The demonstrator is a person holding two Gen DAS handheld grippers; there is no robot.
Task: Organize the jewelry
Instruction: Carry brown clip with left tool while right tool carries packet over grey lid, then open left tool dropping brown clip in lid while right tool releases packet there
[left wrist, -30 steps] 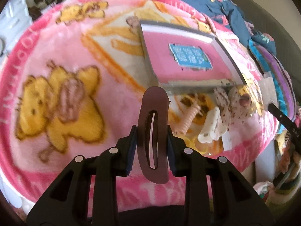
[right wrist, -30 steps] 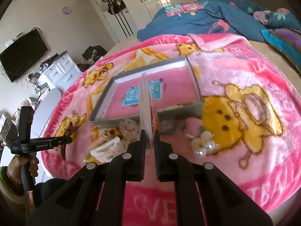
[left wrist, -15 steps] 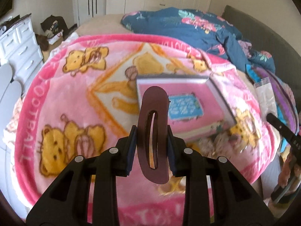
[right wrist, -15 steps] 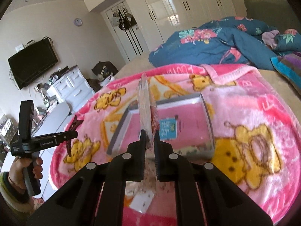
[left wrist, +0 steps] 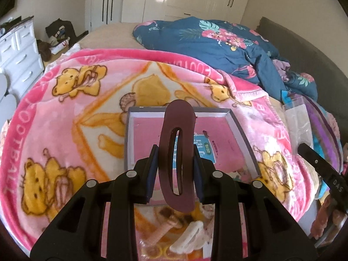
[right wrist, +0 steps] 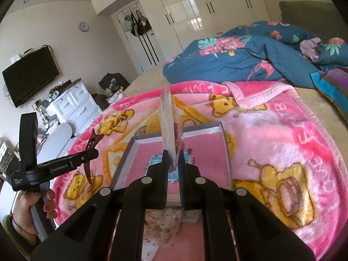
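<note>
My left gripper (left wrist: pixel 175 169) is shut on a dark maroon hair clip (left wrist: pixel 177 152), held upright above the bed. It also shows from the side in the right wrist view (right wrist: pixel 91 156). My right gripper (right wrist: pixel 174 163) is shut on a clear plastic packet (right wrist: pixel 170 130) held on edge. An open grey box with a pink lining (left wrist: pixel 243 134) lies on the pink bear blanket ahead of both grippers; it also shows in the right wrist view (right wrist: pixel 226 148). Loose hair clips (left wrist: pixel 187 237) and a spotted item (right wrist: pixel 161 224) lie on the blanket below the grippers.
A blue floral duvet (left wrist: pixel 217 43) is heaped at the back right of the bed. A clear bag (left wrist: pixel 298 119) lies at the right. A white dresser (right wrist: pixel 74 106) and a wall TV (right wrist: pixel 30 76) stand left of the bed.
Both grippers have risen and tilted up, each still holding its item. The box now sits lower and smaller in both views, and more of the room shows.
</note>
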